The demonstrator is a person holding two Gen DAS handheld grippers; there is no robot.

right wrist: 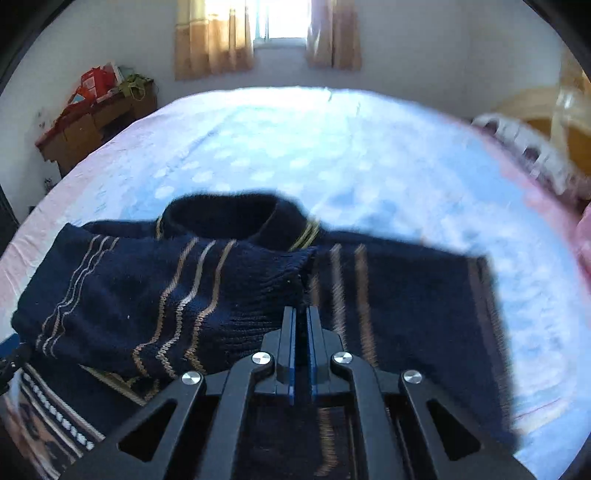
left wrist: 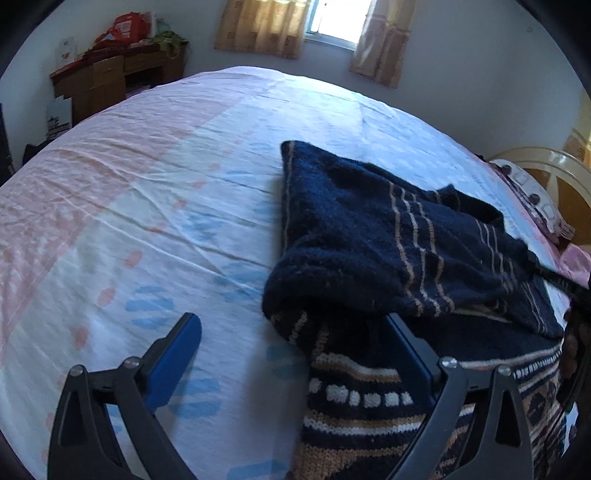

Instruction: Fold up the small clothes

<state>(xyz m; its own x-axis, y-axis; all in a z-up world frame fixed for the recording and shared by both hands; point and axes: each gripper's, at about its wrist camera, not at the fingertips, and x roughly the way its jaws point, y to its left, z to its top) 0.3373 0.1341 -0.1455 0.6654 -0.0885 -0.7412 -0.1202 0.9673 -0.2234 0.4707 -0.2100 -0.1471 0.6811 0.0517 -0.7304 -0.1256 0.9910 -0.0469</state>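
Note:
A navy knitted sweater with tan stripes and a patterned hem lies on the bed. In the left wrist view my left gripper is open at the sweater's left edge; its right finger lies under a folded sleeve, its left finger is over bare sheet. In the right wrist view the sweater fills the lower half, its collar towards the far side. My right gripper is shut on a fold of the sweater's sleeve, held just above the garment.
The bed sheet is white with pink and blue marks. A wooden desk with red bags stands at the far left wall. A curtained window is at the back. A headboard and pillow are at the right.

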